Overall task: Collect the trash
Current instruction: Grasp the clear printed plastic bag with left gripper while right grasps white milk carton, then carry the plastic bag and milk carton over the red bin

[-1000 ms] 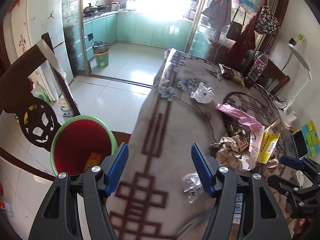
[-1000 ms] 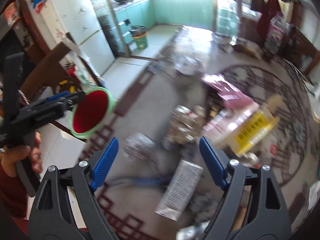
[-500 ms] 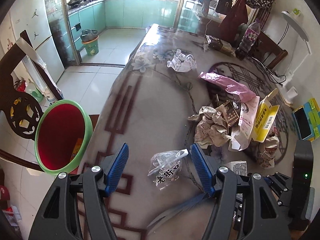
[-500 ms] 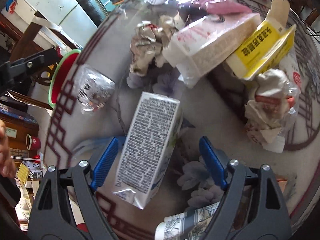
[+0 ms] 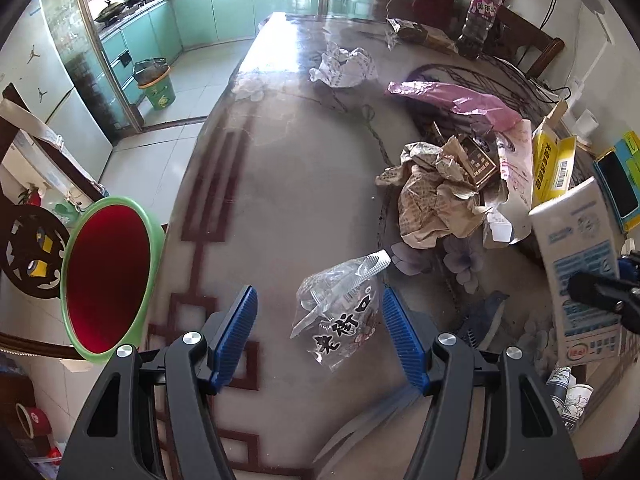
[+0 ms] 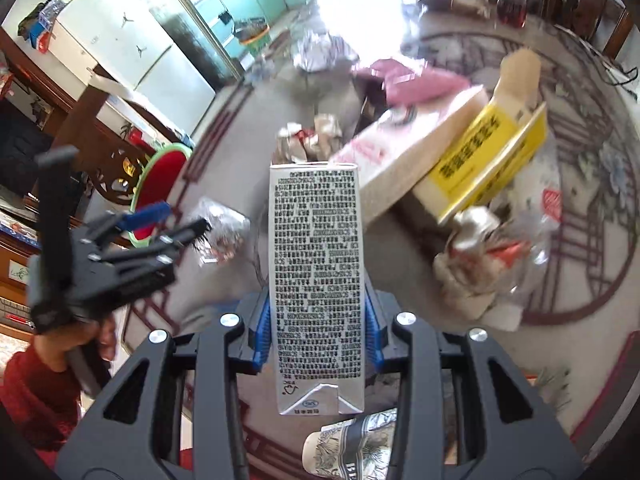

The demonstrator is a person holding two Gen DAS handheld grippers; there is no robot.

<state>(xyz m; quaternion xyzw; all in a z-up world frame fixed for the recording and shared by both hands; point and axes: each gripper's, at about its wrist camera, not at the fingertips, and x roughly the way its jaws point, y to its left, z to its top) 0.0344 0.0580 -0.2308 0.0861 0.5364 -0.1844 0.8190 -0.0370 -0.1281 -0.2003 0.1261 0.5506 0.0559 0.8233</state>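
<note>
My left gripper (image 5: 320,332) is open, its blue pads on either side of a clear plastic bag with black characters (image 5: 340,312) that lies on the table. My right gripper (image 6: 316,324) is shut on a white milk carton (image 6: 316,280) and holds it above the table; the carton also shows at the right of the left wrist view (image 5: 580,272). A red bin with a green rim (image 5: 108,276) stands beside the table's left edge. A pile of crumpled brown paper (image 5: 436,196), a yellow box (image 5: 554,164) and a pink bag (image 5: 452,100) lies at the right.
A crumpled white wrapper (image 5: 344,64) and a bottle (image 5: 480,12) are at the table's far end. Paper cups (image 5: 568,396) sit at the near right edge. A dark wooden chair (image 5: 32,240) stands behind the bin. A phone (image 5: 620,184) lies at the far right.
My right gripper has closed on the milk carton and lifted it off the table. My left gripper has moved forward so the clear bag lies between its pads.
</note>
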